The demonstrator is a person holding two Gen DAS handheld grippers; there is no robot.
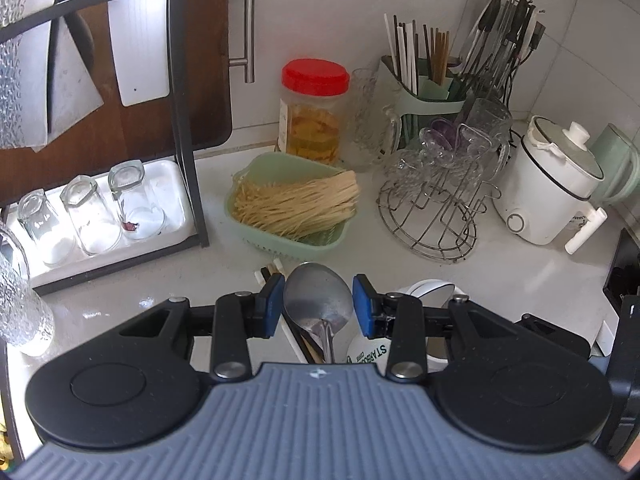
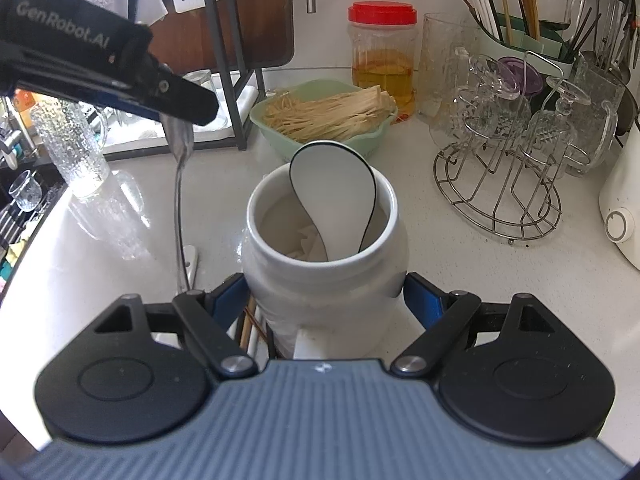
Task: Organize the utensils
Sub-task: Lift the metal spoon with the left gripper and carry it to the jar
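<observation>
Left wrist view: pinching the spoon [image 1: 317,292] across its smooth steel bowl with the left gripper [image 1: 319,305], jaws narrowed onto the rims. Hanging it handle-down, probably for dropping it upright into the jar [image 1: 370,354] showing at 5 o'clock below.

Clamping the jar [image 2: 320,276] at the belly with the right gripper [image 2: 324,298], jaws fairly wide and touching both sides, likely steadying it against tipping. Showing glazed white ceramic, round-shouldered and open-mouthed. Already housing a white ladle [image 2: 336,200] with a thin black rim, leaning toward 12 o'clock. Leaving chopsticks [image 2: 250,322] lying on the counter [image 2: 460,280] at 7 o'clock of the jar, apparently unsorted.

Dangling the spoon's slim handle at 9 o'clock of the jar, near but not over the mouth; needing a shift toward 3 o'clock, judging by that gap.

Passing, at 12 o'clock beyond the jar, a pale green slotted plastic basket [image 1: 320,242] cradling a bundle [image 1: 296,204] of thin tan sticks. Farther at 2 o'clock, a wire rack [image 2: 496,200] carrying upturned patterned glasses. Farthest, a red-lidded bottle [image 1: 314,112] and a green caddy [image 1: 424,94] keeping other chopsticks upright.
</observation>
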